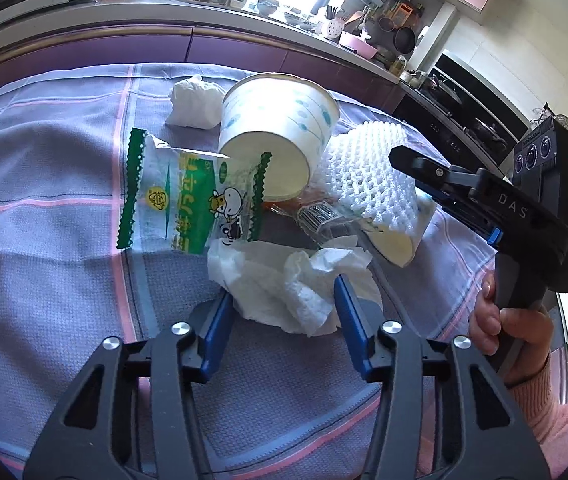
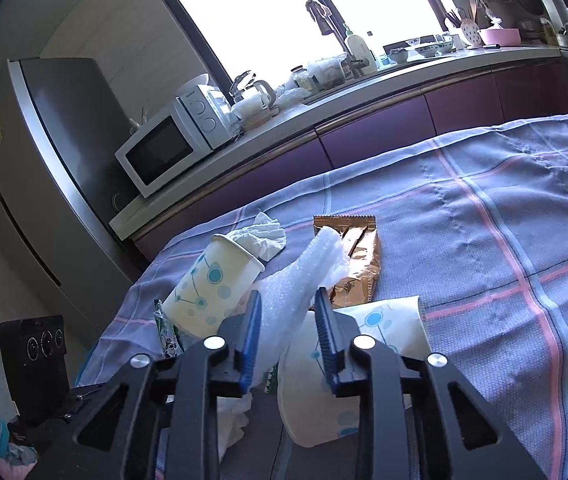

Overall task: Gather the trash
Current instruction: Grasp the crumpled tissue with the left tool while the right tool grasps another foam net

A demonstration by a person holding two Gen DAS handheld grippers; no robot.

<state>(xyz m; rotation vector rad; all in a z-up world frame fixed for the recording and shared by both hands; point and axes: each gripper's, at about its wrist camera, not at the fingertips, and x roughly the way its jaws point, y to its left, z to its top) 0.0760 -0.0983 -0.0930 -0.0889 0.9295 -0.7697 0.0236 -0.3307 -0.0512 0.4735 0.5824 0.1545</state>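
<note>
Trash lies in a heap on the checked tablecloth [image 1: 51, 208]. My left gripper [image 1: 281, 294] is open, its blue fingers on either side of a crumpled white paper towel [image 1: 284, 280]. Beyond it lie a green-and-clear milk wrapper [image 1: 187, 196], a tipped paper cup [image 1: 271, 136], white foam netting [image 1: 368, 172], a flattened cup [image 1: 396, 240] and a tissue wad [image 1: 193, 102]. My right gripper [image 2: 288, 300] is open around the foam netting [image 2: 296, 284], above the flattened cup [image 2: 324, 400]. The tipped cup [image 2: 207, 292] and a gold wrapper [image 2: 360, 264] lie close by.
A purple counter [image 2: 364, 128] with a microwave [image 2: 163, 148], bottles and bowls runs behind the table. A fridge [image 2: 43, 160] stands at the left. A stove [image 1: 464, 120] is at the right. The cloth's right part [image 2: 504, 240] bears no trash.
</note>
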